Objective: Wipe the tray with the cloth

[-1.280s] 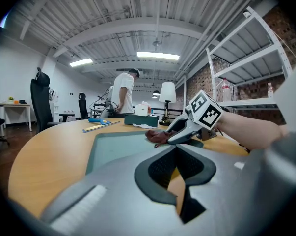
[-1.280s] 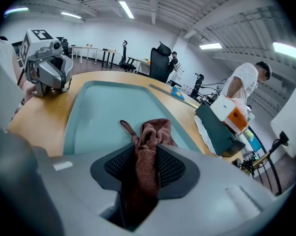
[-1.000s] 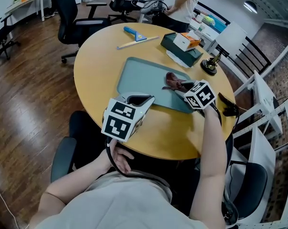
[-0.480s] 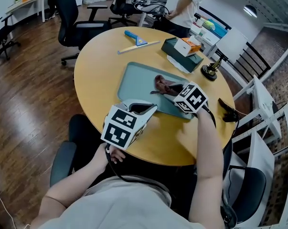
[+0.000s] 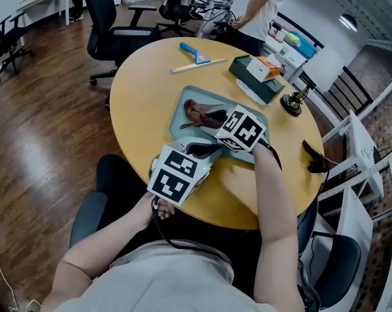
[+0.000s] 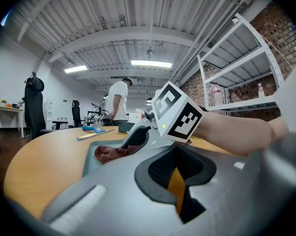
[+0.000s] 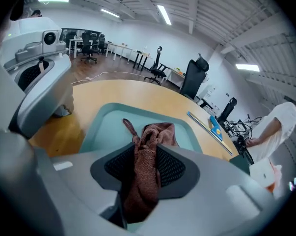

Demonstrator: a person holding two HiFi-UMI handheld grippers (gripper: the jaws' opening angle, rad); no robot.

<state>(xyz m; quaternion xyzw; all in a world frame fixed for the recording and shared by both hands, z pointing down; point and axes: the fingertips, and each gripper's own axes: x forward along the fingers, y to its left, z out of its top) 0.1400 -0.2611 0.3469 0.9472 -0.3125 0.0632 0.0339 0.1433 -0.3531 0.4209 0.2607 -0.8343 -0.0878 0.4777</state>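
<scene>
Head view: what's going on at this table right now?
A person holds a gripper in each hand. The right gripper is shut on a reddish-brown cloth, whose free end lies on the teal tray on the round table. The left gripper is by the tray's near edge, jaws slightly apart, holding nothing.

- tray (image 5: 194, 96): pale teal, plain
- cloth (image 5: 202, 114): reddish-brown
- table (image 5: 143, 77): yellow-tan
- floor (image 5: 46, 109): dark brown wood planks
- left gripper (image 5: 199, 149), right gripper (image 7: 147, 161): grey bodies, dark textured pads, cubes with black-and-white square markers
- squeegee (image 5: 194, 52): blue
- box (image 5: 255, 86): dark green
</scene>
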